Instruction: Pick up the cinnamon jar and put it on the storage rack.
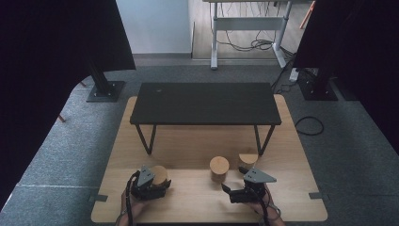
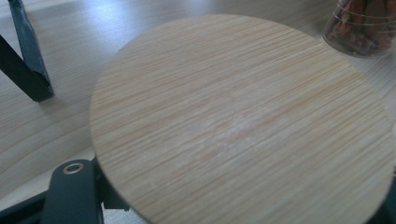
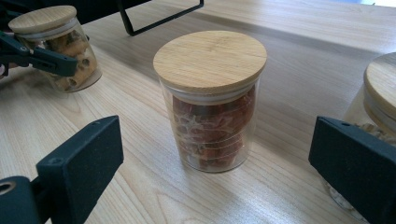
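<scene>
Three glass jars with round wooden lids stand on the wooden table (image 1: 282,141). My left gripper (image 1: 162,183) is shut on the left jar of tan pasta (image 1: 159,174), and its black fingers (image 3: 42,58) clasp the glass just under the lid. That lid (image 2: 243,121) looms close over the left gripper's fingers (image 2: 70,186). My right gripper (image 1: 234,190) stands open, with wide jaws pointing at the middle jar of reddish pasta (image 3: 210,116) without touching it. The third jar (image 3: 380,88) sits partly behind the right gripper's fingers (image 3: 355,163).
A low black bench (image 1: 205,102) with thin metal legs stands on the far half of the table, one leg (image 2: 25,65) close to the held jar. The reddish jar (image 2: 359,25) is to the right of the held jar. Grey carpet surrounds the table.
</scene>
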`<state>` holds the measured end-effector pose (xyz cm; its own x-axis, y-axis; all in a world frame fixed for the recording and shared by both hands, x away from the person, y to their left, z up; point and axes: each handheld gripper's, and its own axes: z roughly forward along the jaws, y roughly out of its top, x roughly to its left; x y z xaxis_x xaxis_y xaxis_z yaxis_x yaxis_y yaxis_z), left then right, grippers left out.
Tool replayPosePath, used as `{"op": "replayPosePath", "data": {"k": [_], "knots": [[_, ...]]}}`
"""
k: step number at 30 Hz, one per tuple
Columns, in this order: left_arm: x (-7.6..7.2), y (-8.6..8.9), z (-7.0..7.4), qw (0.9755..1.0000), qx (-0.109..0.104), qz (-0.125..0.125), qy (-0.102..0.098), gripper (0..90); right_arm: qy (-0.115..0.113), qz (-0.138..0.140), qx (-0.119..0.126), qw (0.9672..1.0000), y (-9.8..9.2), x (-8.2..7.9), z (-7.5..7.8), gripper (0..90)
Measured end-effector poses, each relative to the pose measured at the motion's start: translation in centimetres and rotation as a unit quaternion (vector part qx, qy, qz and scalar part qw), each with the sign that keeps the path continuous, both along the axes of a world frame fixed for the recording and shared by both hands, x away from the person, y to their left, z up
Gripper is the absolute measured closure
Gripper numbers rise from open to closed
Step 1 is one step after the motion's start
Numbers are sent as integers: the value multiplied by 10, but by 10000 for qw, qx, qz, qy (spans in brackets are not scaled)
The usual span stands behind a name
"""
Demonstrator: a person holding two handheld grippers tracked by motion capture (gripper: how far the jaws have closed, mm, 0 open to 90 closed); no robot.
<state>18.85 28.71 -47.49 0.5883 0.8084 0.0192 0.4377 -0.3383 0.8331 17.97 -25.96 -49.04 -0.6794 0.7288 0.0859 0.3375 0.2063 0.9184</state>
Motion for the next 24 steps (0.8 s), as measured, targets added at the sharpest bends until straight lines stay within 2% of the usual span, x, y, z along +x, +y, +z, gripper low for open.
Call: {"op": "replayPosePath", "data": {"k": [4,7,24], "knots": [[-1,-1,1,10000,34,-16,-47,252,-7,-11,29,10000,-1,-1,0,23],[-3,1,2,9999,-61,-8,-113,252,-10,-9,27,10000,-2,-1,0,23],[-11,5,11,9995,-162,-58,-249,252,-13,42,14,10000,-2,0,0,23]]}}
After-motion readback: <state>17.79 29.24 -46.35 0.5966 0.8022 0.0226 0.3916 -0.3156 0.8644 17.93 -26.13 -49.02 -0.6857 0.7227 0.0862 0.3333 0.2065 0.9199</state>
